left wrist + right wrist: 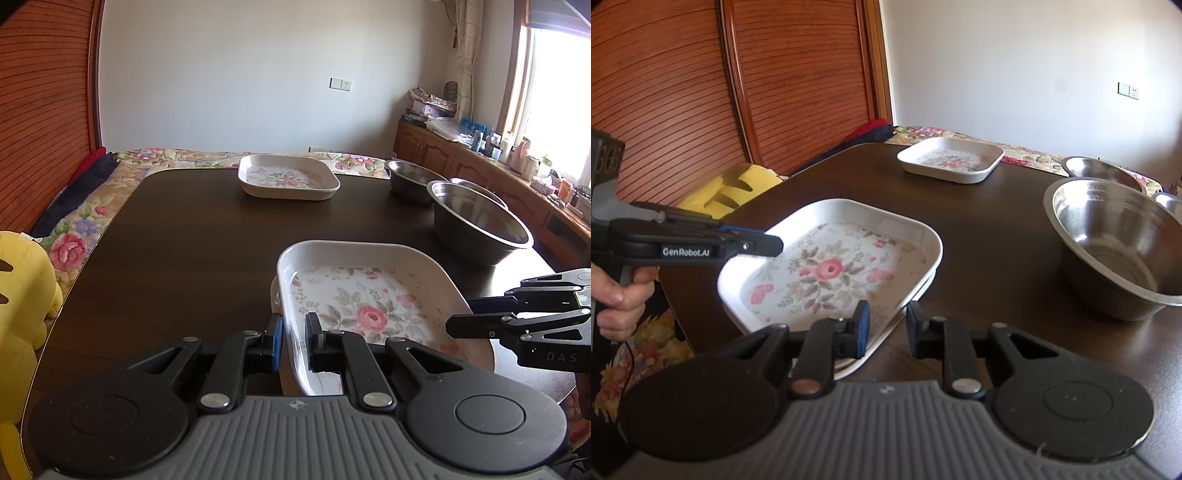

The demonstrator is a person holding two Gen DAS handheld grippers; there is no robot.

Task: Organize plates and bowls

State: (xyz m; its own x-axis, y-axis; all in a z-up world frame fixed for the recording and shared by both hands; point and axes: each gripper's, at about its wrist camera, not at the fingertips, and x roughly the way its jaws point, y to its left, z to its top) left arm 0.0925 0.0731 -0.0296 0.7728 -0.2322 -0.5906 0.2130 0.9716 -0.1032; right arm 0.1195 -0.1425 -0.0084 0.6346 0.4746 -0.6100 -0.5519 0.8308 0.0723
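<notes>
A white square plate with a rose print (354, 295) (831, 269) is at the near side of the dark table (184, 240). It rests tilted over a second plate (272, 295) (871, 350), of which only the rim shows. My left gripper (294, 341) (779, 243) is shut on the top plate's left rim. My right gripper (889, 326) (461, 315) is open at the plate's right corner, holding nothing. A third floral plate (288, 177) (951, 158) sits at the far side. Three steel bowls stand on the right, the largest (480, 221) (1115, 251) being nearest.
A yellow plush toy (22, 295) (738, 184) and a floral bedspread (81, 236) lie left of the table. A wooden cabinet (480, 158) with clutter runs under the window at right. A person's hand (620, 295) grips the left gripper's handle.
</notes>
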